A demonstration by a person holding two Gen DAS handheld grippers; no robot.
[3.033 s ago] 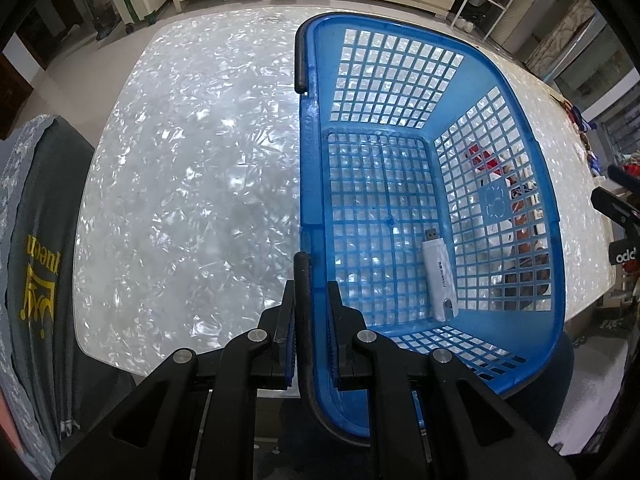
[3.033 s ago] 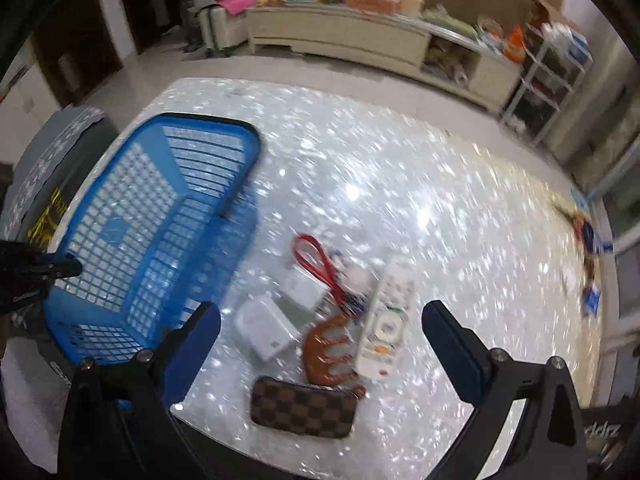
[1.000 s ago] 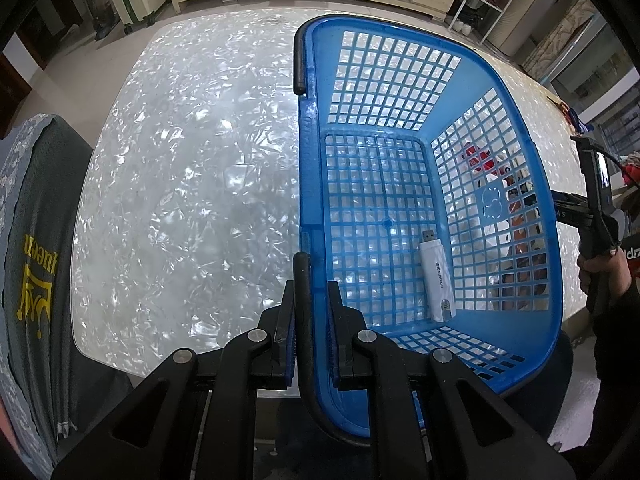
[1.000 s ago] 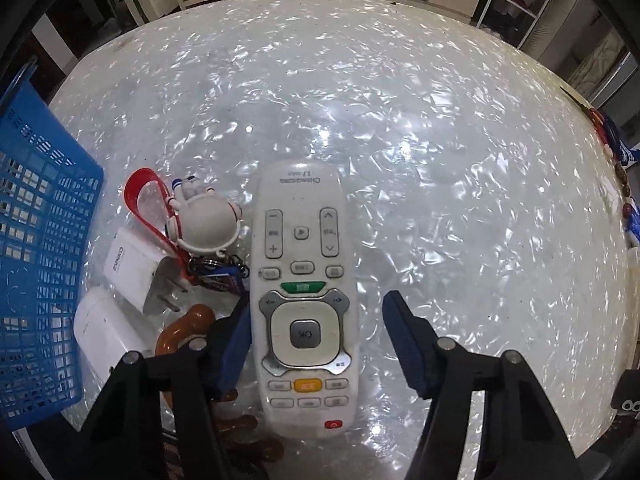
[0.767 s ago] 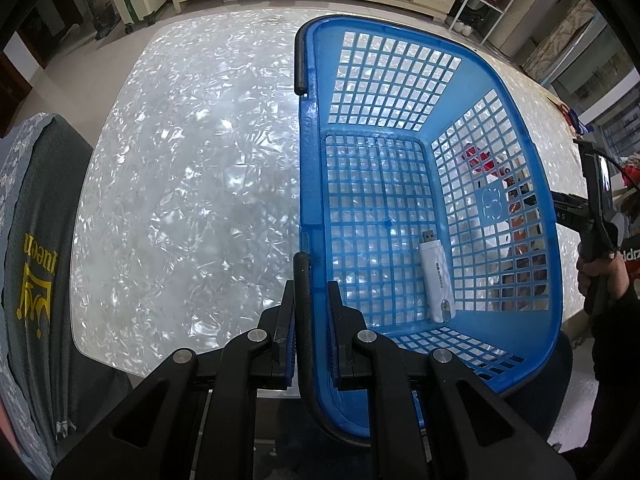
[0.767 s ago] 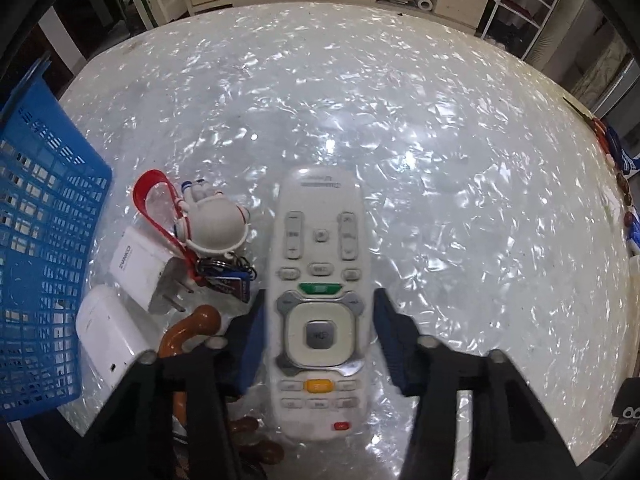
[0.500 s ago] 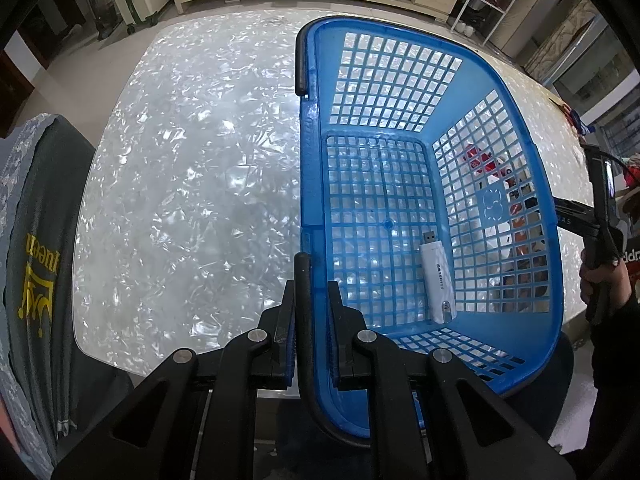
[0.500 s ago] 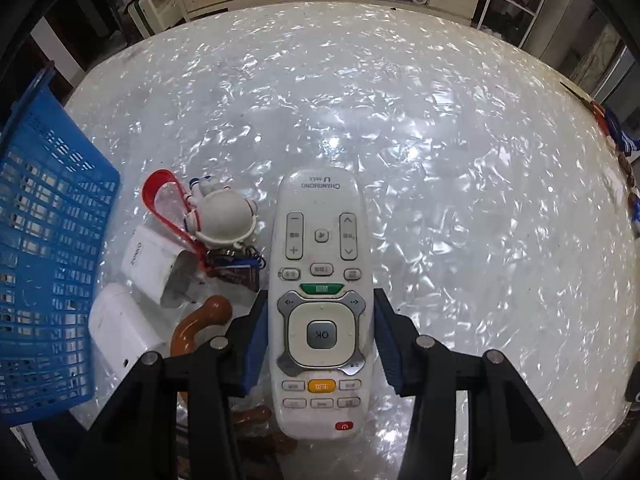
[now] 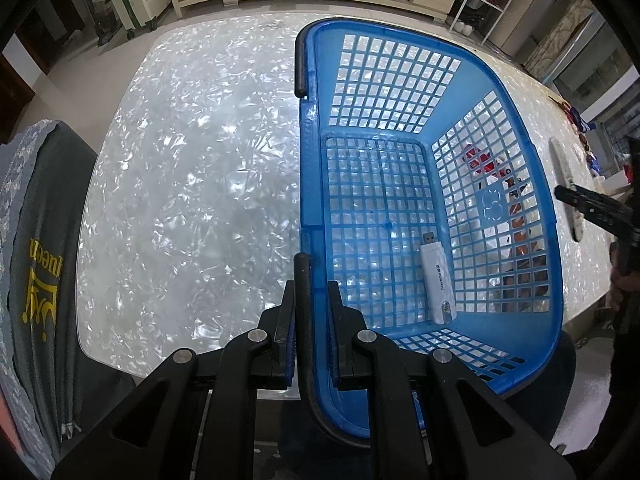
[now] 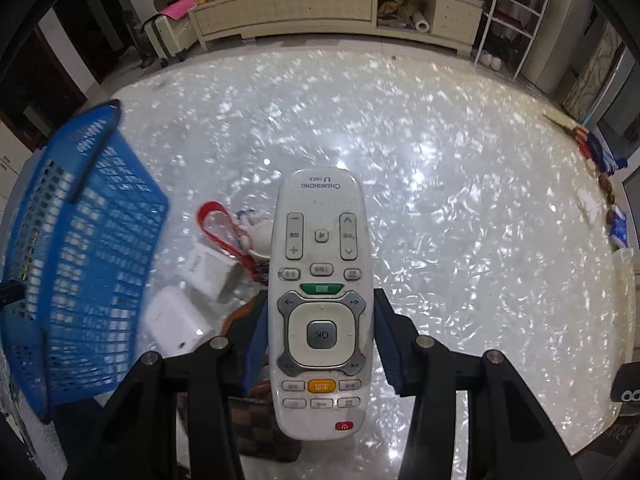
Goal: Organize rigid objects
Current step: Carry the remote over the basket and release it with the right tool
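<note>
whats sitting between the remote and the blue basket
In the right wrist view, between the held remote and the basket lie two white chargers and a red-strapped keychain.

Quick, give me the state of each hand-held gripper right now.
Left hand-held gripper: closed on the blue basket, at its black handle.
Right hand-held gripper: closed on the white remote control.

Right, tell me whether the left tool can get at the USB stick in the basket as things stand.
Probably not: the left tool is shut on the blue basket rim, so it must let go first. The USB stick itself lies uncovered on the basket floor.
</note>
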